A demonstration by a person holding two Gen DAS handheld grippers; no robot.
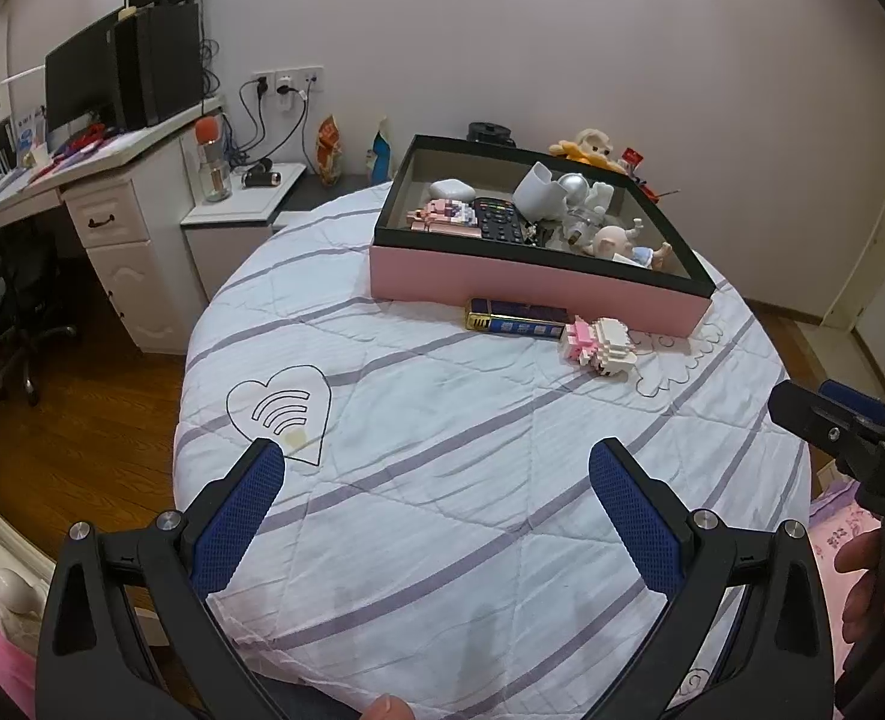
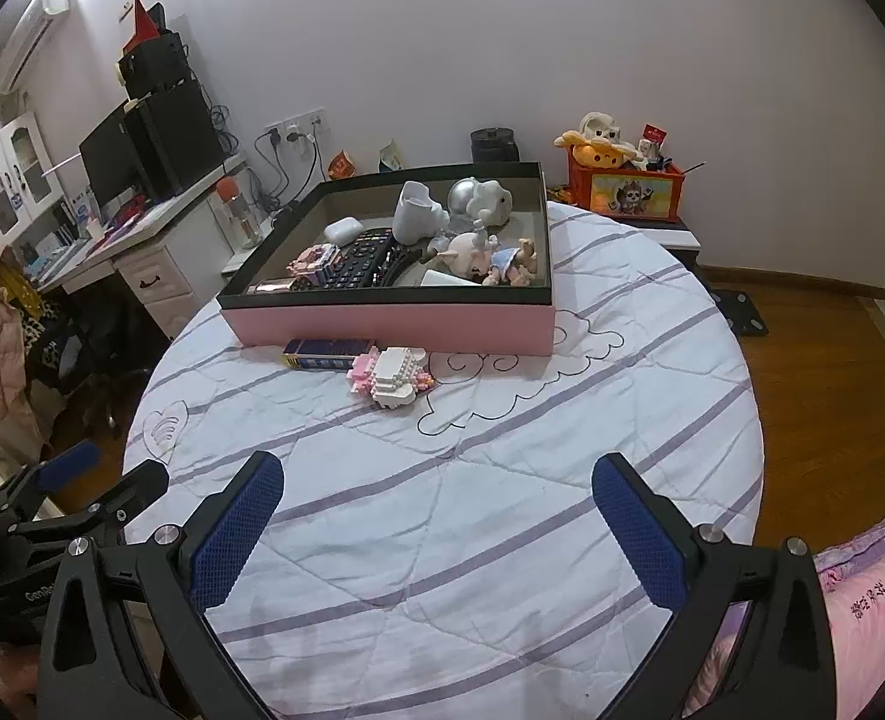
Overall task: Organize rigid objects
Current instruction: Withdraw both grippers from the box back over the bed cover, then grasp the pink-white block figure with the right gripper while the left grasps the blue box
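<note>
Bedroom with a pale wall, a white desk at about 10 o'clock and wooden floor around a bed covered in a white quilt with lilac stripes. Toward 12 o'clock on the quilt sits a shallow pink box with a dark rim.

Already inside the box lie a white earbud case, a black remote control, a small pink brick model, a white cup on its side, a silver and white astronaut figure and a couple of small dolls. Most of the sorting looks done.

Two things are left outside, on the quilt just in front of the box's near wall: a dark blue and gold rectangular pack, lying flat and close against the box, and a pink and white brick toy touching the pack's right end. Judging by the task, both should go into the box.

Low in each wrist view, at 6 o'clock, the grippers hover over bare quilt, well apart from the two leftover items. Left gripper: fingers spread wide, grasping nothing. Right gripper: fingers likewise spread wide and empty. From the right wrist view the left gripper shows at 8 o'clock; from the left wrist view the right one shows at 3 o'clock.
</note>
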